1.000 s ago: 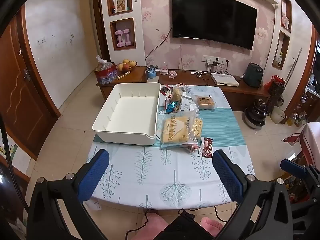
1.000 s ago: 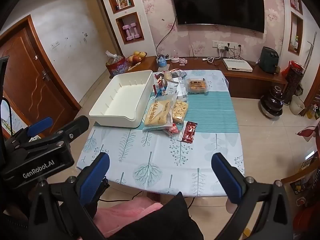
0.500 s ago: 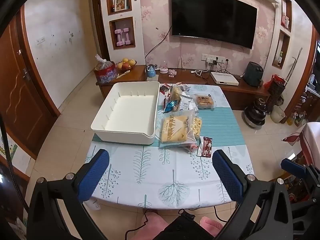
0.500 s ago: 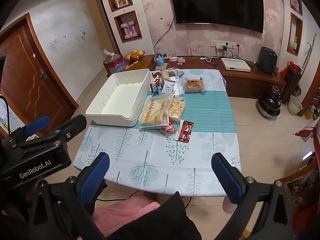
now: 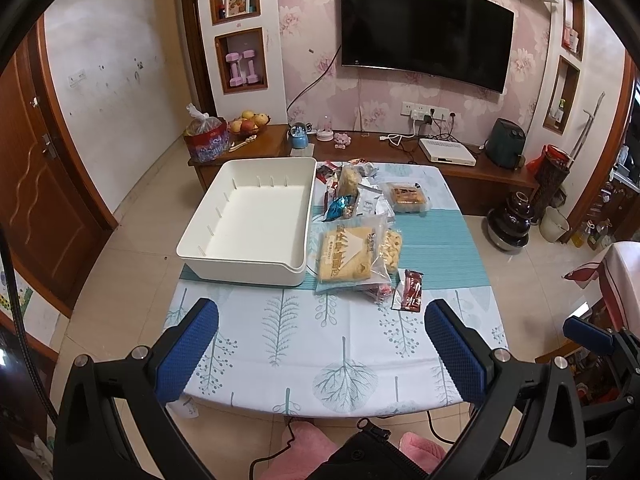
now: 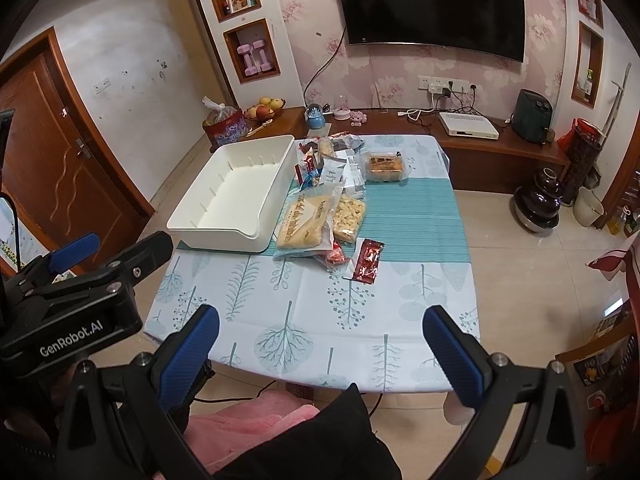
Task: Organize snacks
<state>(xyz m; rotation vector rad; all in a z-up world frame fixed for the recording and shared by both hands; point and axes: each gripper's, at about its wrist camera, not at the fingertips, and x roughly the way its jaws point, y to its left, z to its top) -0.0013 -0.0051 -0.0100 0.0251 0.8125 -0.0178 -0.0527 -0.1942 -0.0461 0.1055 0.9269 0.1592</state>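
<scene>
An empty white bin [image 5: 256, 220] [image 6: 236, 196] sits at the table's left. Right of it lies a pile of snacks: a large yellow bread bag [image 5: 346, 256] [image 6: 306, 220], a dark red sachet [image 5: 412, 290] [image 6: 367, 260], a boxed pastry pack [image 5: 408, 196] [image 6: 385, 166] and several small packets behind. My left gripper [image 5: 322, 320] is open and empty above the table's near edge. My right gripper [image 6: 320, 328] is open and empty, also at the near edge. The left gripper's body [image 6: 80, 300] shows at the left of the right wrist view.
The table wears a tree-print cloth [image 5: 328, 332] with a teal runner [image 5: 436, 248]. Behind stands a low wooden TV cabinet [image 5: 480, 164] with a fruit bowl [image 5: 248, 122], a router and an air fryer. A dark pot [image 5: 512, 220] stands on the floor at the right.
Both grippers have drifted slightly; the table scene shifts a little left in the right wrist view. Nothing on the table has moved, and both grippers stay open.
</scene>
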